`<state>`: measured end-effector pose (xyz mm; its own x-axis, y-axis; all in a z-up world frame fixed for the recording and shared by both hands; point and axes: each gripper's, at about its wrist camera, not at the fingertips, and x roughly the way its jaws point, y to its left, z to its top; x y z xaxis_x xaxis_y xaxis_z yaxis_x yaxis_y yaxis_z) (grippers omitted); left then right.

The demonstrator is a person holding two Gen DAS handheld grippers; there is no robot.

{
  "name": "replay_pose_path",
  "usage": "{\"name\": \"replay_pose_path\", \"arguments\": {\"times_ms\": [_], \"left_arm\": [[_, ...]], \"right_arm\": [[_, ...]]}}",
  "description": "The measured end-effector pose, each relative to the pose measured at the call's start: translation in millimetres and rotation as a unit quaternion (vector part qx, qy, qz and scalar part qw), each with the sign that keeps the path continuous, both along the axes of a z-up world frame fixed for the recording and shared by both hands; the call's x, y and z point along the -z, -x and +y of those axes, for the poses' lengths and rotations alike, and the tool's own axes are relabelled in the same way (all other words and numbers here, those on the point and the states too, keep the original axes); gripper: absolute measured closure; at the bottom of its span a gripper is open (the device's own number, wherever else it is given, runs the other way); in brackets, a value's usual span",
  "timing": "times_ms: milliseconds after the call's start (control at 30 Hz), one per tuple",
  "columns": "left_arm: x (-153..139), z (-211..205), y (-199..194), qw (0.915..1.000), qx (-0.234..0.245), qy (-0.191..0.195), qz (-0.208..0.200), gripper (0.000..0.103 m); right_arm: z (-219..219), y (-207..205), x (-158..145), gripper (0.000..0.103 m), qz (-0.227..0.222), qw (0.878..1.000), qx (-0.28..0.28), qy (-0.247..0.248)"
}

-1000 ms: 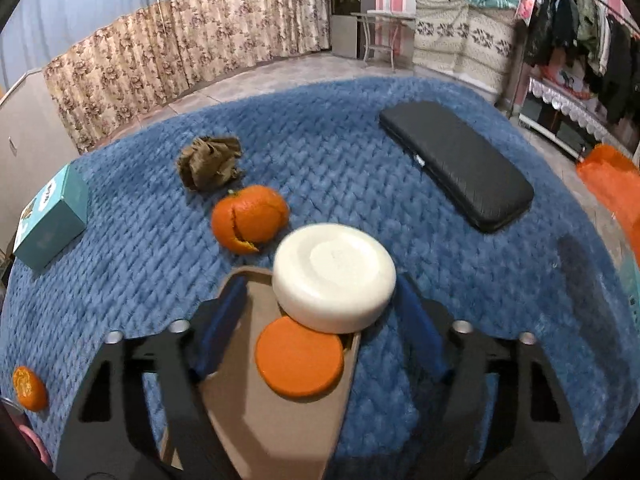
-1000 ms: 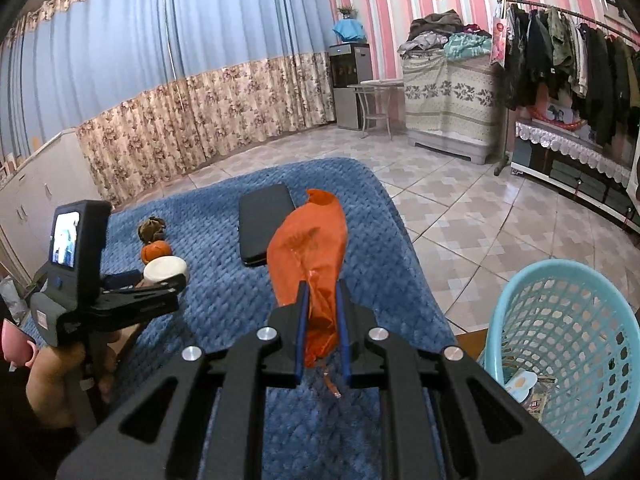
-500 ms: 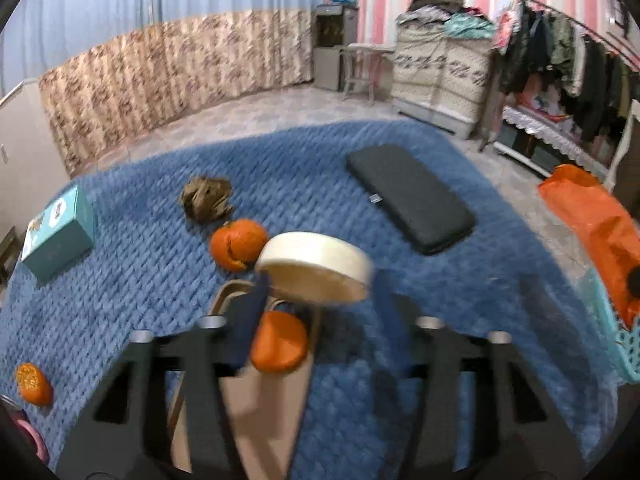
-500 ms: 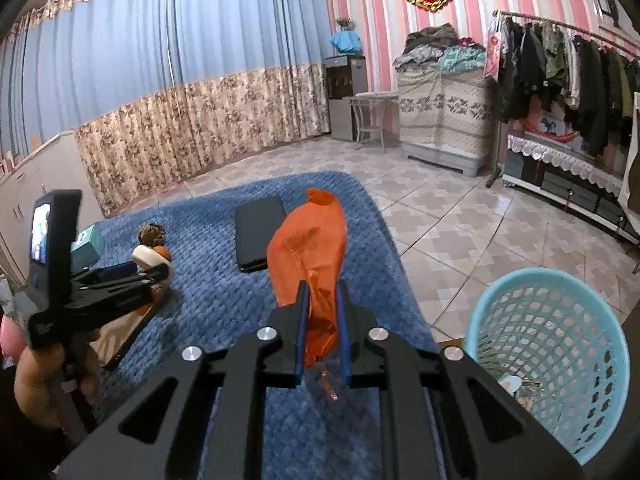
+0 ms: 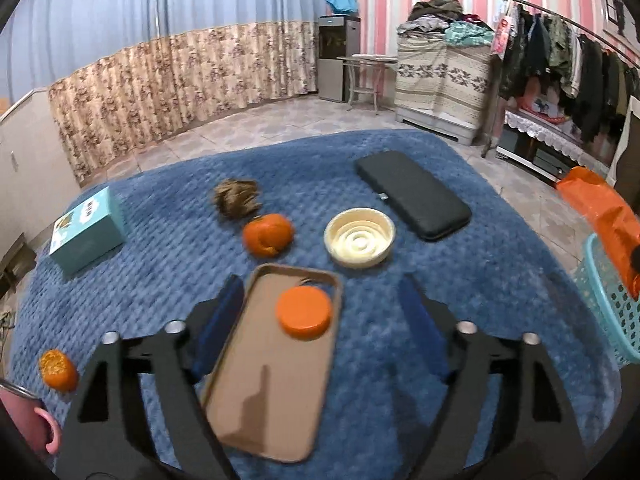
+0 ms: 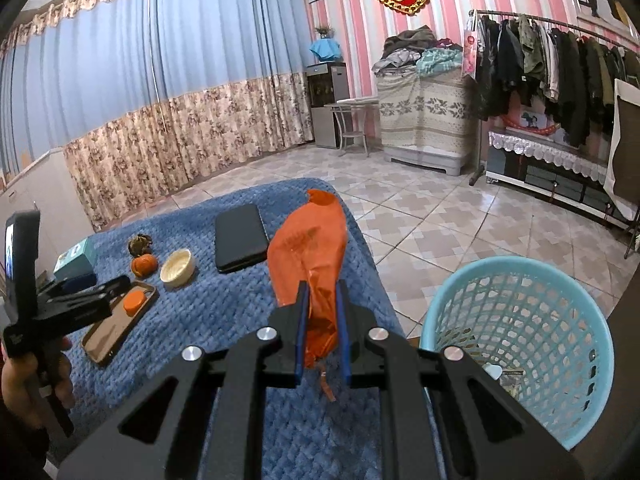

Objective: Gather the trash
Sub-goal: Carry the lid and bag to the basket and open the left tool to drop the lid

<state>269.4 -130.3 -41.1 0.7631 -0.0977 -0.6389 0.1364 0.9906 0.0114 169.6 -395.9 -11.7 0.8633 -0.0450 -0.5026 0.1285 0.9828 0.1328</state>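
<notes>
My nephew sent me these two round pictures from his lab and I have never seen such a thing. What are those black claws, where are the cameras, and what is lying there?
There is no robot here. A person holds a two-finger gripper in each hand, and a wide-angle camera on each one looks forward along its fingers. That gives one picture per hand.

The left gripper is opening, with nothing between its fingers. Below it on the blue blanket lie a tan phone case with an orange cap on it, a cream lid, orange peel, a brown wad, a teal box and a black case.

The right gripper is shut on an orange wrapper, beside a light blue basket.
</notes>
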Motion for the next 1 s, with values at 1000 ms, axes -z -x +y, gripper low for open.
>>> {"name": "replay_pose_path", "arguments": {"times_ms": [1000], "left_arm": [[51.5, -47.4, -105.1, 0.9963, 0.008, 0.003, 0.086, 0.041]], "right_arm": [[-9.5, -33.5, 9.1, 0.089, 0.030, 1.000, 0.010, 0.004]]}}
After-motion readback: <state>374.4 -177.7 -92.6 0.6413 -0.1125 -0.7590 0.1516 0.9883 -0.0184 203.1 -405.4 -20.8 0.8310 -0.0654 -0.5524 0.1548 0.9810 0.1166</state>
